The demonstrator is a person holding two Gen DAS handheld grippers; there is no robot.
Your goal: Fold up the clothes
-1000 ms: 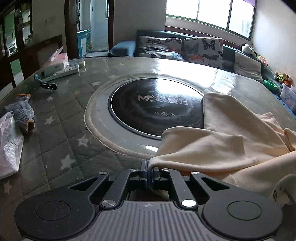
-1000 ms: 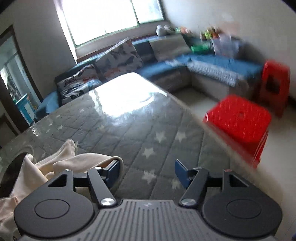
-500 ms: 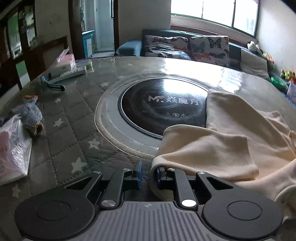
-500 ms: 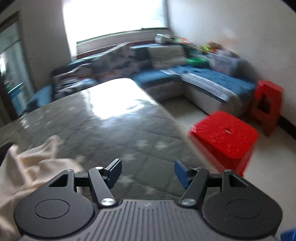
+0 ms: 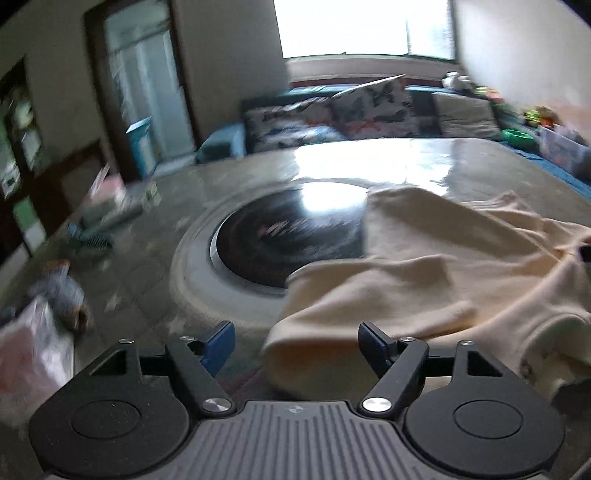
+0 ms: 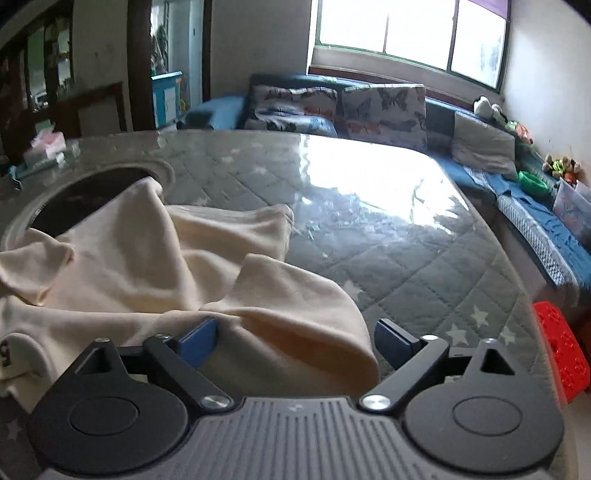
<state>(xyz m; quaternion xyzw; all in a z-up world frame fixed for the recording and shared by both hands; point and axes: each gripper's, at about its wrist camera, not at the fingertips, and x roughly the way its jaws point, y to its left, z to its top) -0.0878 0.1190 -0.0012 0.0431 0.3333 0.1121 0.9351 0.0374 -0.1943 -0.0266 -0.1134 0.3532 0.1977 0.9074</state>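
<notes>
The cream garment (image 6: pixel 155 266) lies crumpled on the surface (image 6: pixel 406 258). Both the left hand-held gripper (image 5: pixel 297 341) and right hand-held gripper (image 6: pixel 295 339) are opening, cloth between their jaws, unclamped.

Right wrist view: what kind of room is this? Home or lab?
Most likely a home living room: a blue corner sofa with butterfly cushions under a window, soft toys on its back, and a quilt-covered table holding a cream garment.
</notes>
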